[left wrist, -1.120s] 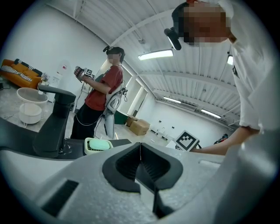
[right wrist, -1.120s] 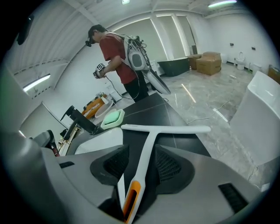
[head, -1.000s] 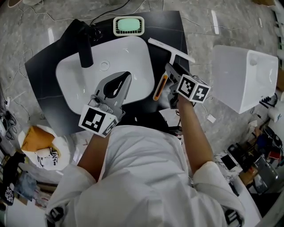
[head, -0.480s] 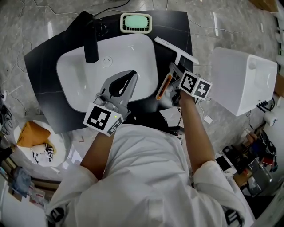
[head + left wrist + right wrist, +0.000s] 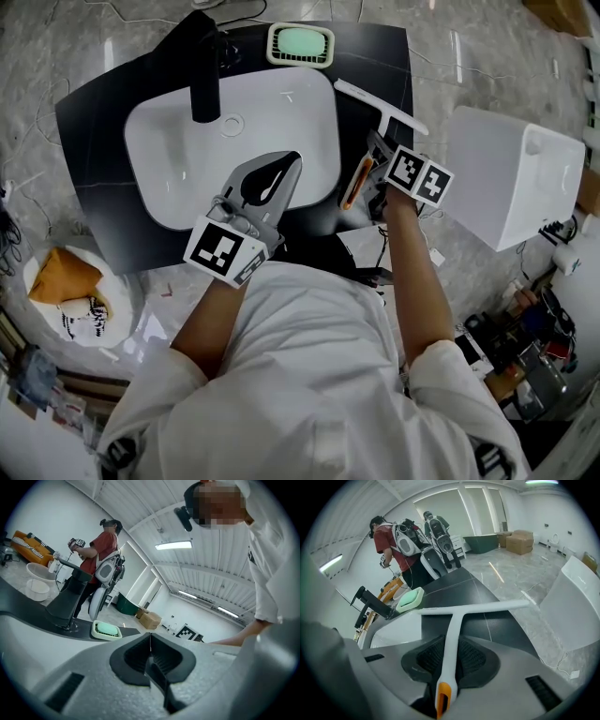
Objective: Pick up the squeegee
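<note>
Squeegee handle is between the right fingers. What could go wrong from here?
1. The right gripper has just been closing on the squeegee, whose thin handle could twist or slip during the lift.
2. The long blade sticks out far beyond the grip and ends near the soap dish, so a swing might knock it.

The head view looks steeply down from above the person's shoulders onto the whole dark counter [image 5: 94, 131] and its white basin [image 5: 178, 169]. The left gripper view sits low over the basin's near side and faces almost level toward the far faucet [image 5: 68, 599] and green soap dish [image 5: 106, 630]. The right gripper view, at the counter's right, tilts down along the squeegee [image 5: 452, 625], very near it. All three views share the soap dish.
</note>
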Demonstrator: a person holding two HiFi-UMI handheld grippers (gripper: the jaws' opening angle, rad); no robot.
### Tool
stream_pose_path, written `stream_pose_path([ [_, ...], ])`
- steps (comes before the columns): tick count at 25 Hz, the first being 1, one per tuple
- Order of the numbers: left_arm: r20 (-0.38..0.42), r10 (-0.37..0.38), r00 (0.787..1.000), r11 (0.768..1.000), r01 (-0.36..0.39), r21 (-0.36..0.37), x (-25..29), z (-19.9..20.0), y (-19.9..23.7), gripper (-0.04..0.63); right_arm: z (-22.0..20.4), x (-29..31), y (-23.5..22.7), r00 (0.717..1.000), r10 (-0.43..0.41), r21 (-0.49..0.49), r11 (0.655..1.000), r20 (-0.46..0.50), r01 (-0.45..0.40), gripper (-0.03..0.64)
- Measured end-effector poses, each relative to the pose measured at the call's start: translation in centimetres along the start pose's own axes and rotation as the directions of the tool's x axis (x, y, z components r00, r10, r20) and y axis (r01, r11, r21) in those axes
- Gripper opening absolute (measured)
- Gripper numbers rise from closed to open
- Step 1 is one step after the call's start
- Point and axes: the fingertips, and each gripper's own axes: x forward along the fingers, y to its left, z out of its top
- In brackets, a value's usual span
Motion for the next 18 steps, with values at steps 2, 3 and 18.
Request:
stream_pose_path([
  [2,0.009,0.001,1.000,1.000,-0.001,-0.004,-0.4,0.3,0.0,0.017,0.1,-0.2,0.0,1.000,0.008,0.001,1.000,0.002,-0.008,0.083],
  [3,0.012,0.002,1.000,1.000,-0.002,-0.001,-0.6,0.4,0.0,0.017,0.2,-0.4,-0.1,1.000,0.010,0.000,1.000,0.005,-0.010,0.080],
  [18,0.032,-0.044,0.999,0.994,0.040,0.100,-3.8,3.4,-2.4,0.017,3.1,-8.4,5.2,0.960,0.158,-0.122,0.984,0.231,-0.133,0.080],
])
